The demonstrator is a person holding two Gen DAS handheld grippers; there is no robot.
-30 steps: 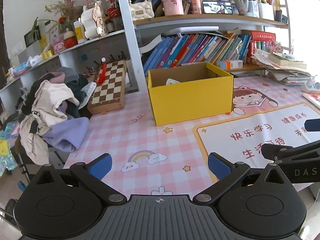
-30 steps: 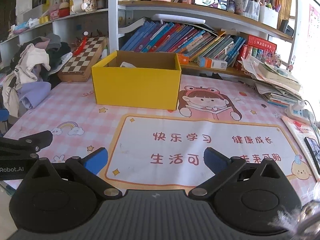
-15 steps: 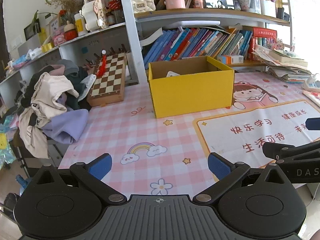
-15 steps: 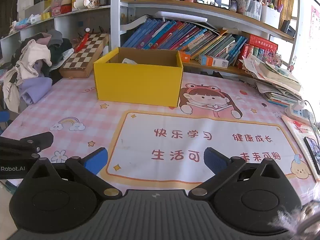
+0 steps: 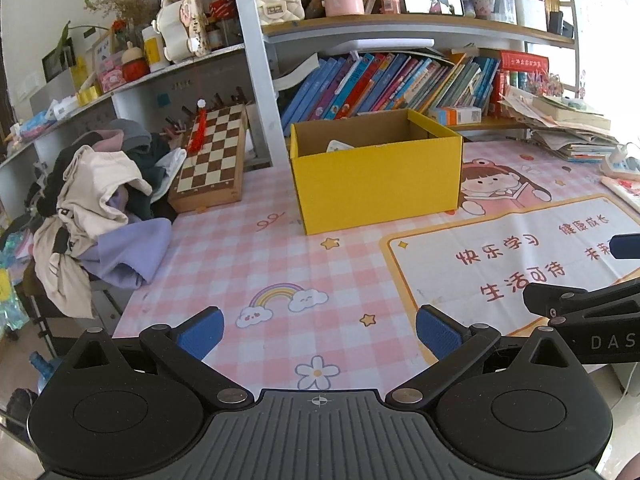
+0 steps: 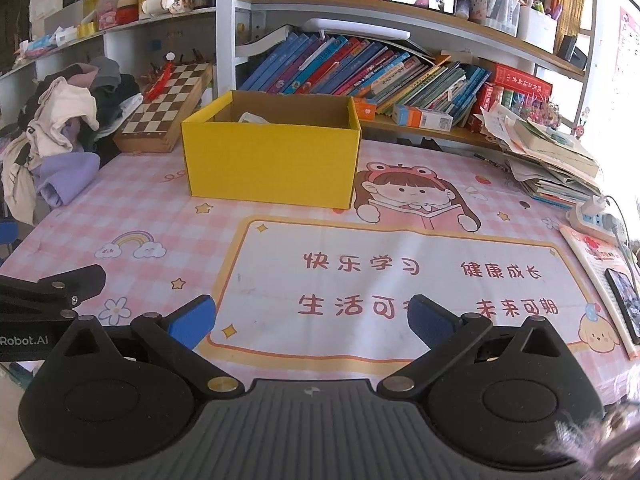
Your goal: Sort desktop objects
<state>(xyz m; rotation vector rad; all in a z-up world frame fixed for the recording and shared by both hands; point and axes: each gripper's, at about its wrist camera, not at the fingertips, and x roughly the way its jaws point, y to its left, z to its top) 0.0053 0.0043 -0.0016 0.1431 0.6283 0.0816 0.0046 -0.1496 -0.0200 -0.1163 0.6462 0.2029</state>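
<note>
Desktop objects look mostly sorted: your yellow box [image 6: 272, 160] near the table's [image 6: 160, 208] back edge apparently holds something pale, and both grippers, left gripper [image 5: 320, 330] and right gripper [image 6: 312, 316], hover empty, fingers apart

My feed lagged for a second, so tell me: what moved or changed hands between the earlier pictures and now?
Both views show more of the near tabletop than before, so both hand-held grippers pulled back from the yellow box. Nothing was grasped or released: the left hand-held gripper and right hand-held gripper remain open and empty. The box, chessboard and clothes pile stayed put.
</note>
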